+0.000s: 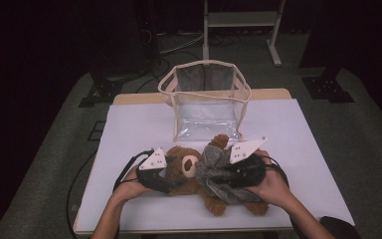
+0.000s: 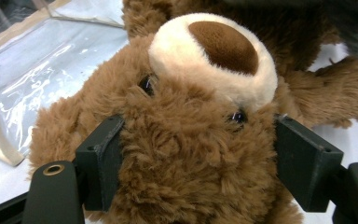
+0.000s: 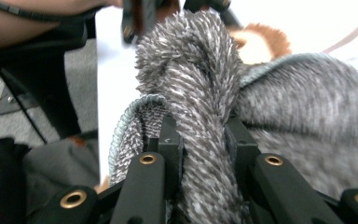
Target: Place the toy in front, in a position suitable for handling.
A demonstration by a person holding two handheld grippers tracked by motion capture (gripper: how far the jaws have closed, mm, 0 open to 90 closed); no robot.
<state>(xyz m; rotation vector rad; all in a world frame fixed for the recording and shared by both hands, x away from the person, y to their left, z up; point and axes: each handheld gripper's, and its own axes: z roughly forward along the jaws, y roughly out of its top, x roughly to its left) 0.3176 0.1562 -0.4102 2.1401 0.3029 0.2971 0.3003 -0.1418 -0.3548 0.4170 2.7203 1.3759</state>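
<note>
- On the white tabletop (image 1: 129, 129), near the front edge, a brown teddy bear (image 1: 189, 172) lies on its back, head toward the person's left, legs toward the right.
- Grey knitted garment (image 1: 224, 174) is bunched over the bear's body, looks like a small sweater being pulled on or off; cannot tell which.
- Left claw (image 1: 165, 174) sits at the bear's head, likely to pin the toy so it does not slide while the cloth is tugged.
- Left gripper view: jaws spread fairly wide, one pad on each side of the bear's head (image 2: 191, 140) just below the eyes, pressing into the plush; the snout (image 2: 214, 56) points up and away from the camera.
- Right claw (image 1: 229, 177) is at the torso, working the cloth.
- Right gripper view: jaws nearly together, pinching a thick rolled fold of the grey knit (image 3: 200, 121); a hemmed edge (image 3: 126, 121) loops out to one side.
- Clear plastic bag (image 1: 206, 99) with beige trim stands open just behind the bear, mouth up, probably where the toy ends up.
- Both forearms enter from the bottom of the high view; cables trail off the tabletop's left side.
- Judgement: opposing grip, head held and fabric pulled, fits a dressing or undressing step mid-way.
</note>
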